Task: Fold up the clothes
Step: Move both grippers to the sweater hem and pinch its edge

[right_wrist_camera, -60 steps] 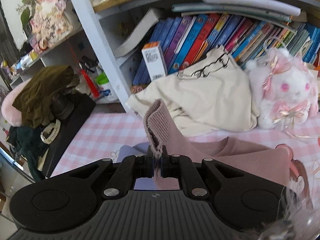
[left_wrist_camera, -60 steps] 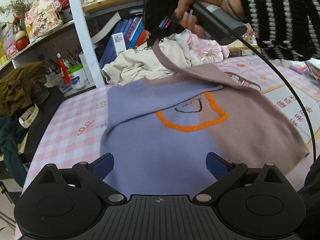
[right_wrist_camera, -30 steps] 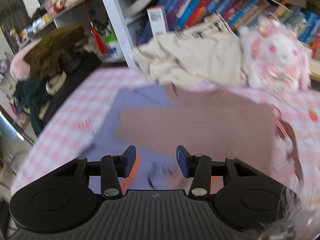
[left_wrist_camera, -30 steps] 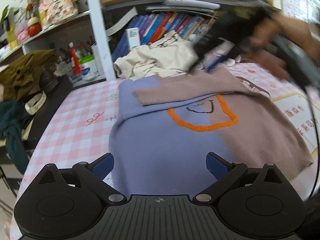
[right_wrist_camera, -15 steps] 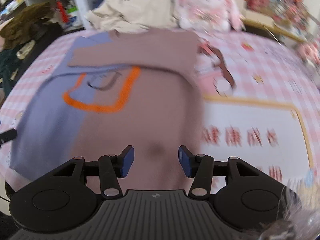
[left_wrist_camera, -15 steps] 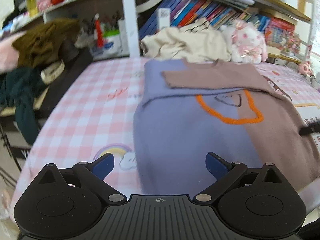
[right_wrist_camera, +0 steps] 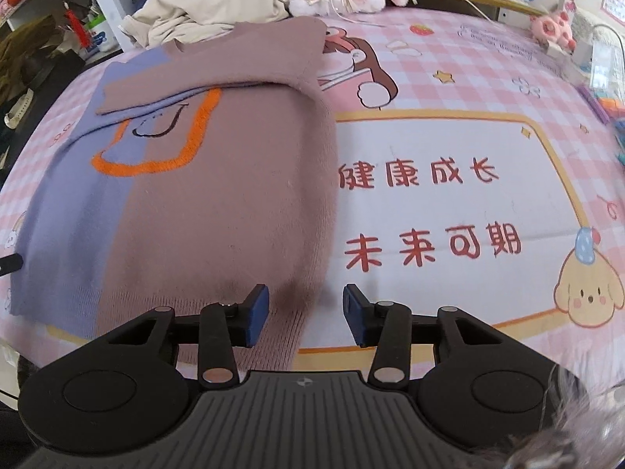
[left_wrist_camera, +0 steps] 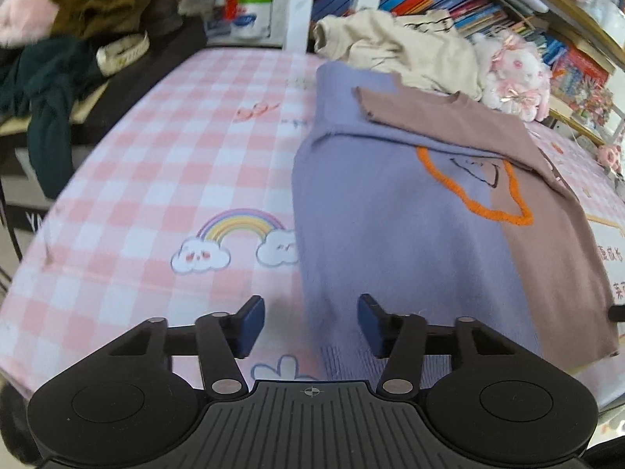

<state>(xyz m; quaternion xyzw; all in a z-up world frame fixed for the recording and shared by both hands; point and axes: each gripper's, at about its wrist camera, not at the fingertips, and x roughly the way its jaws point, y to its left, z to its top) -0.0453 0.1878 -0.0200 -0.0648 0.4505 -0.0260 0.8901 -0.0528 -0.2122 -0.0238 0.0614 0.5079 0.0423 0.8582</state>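
Closing on sweater point(left_wrist_camera: 390, 234) hem corners, both jaws seemingly unclamped

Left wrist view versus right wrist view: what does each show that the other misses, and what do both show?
Only the left wrist view shows the rainbow-and-cloud print on the pink checked tablecloth and the closing left gripper straddling the hem's purple corner.

Only the right wrist view shows the red-lettered white panel, the puppy print and the closing right gripper straddling the mauve corner.

Both show the purple-and-mauve knitted sweater and cream garment.
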